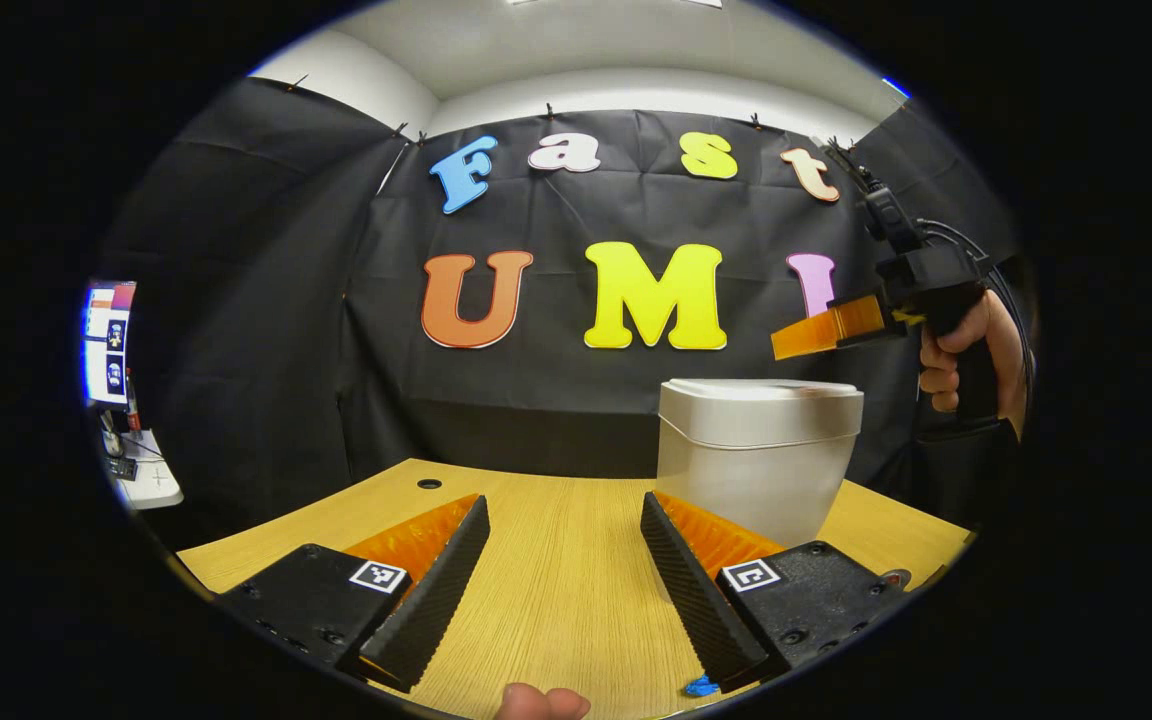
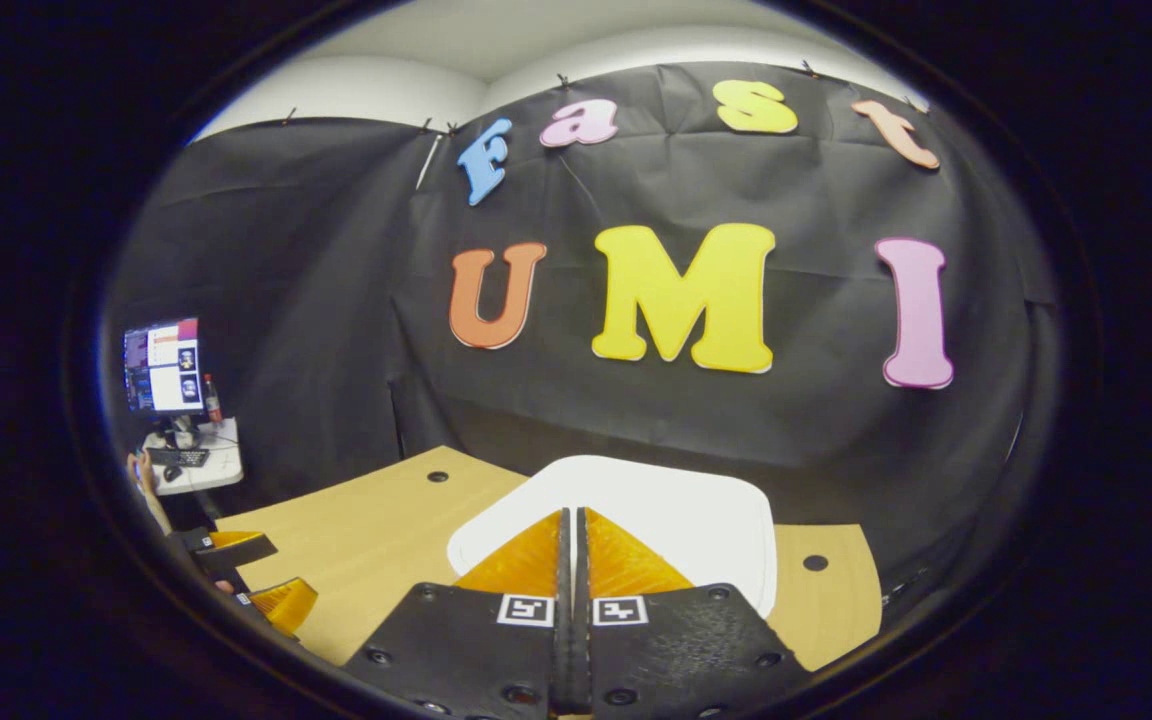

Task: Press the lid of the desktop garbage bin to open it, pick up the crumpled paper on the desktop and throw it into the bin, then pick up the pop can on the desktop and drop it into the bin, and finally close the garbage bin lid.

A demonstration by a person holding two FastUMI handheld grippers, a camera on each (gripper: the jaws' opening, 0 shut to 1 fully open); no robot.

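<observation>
The white desktop bin (image 1: 756,455) stands on the wooden table (image 1: 556,580) right of centre, its lid (image 1: 761,388) down flat. My left gripper (image 1: 564,500) hovers low over the table in front of the bin, open, with nothing between its fingers. A hand (image 1: 956,360) holds my right gripper (image 1: 784,343) in the air just above the bin's right side. In the right gripper view, my right gripper (image 2: 571,512) is shut on nothing, fingers together, pointing over the white lid (image 2: 676,505) from above. The left gripper (image 2: 258,575) appears open at the lower left there.
A monitor (image 1: 108,345) sits on a small white stand (image 2: 198,462) beyond the table's left edge. Round cable holes mark the tabletop (image 1: 429,483) (image 2: 815,562). A small blue object (image 1: 701,687) lies by my left gripper's right finger. The black cloth wall stands close behind the bin.
</observation>
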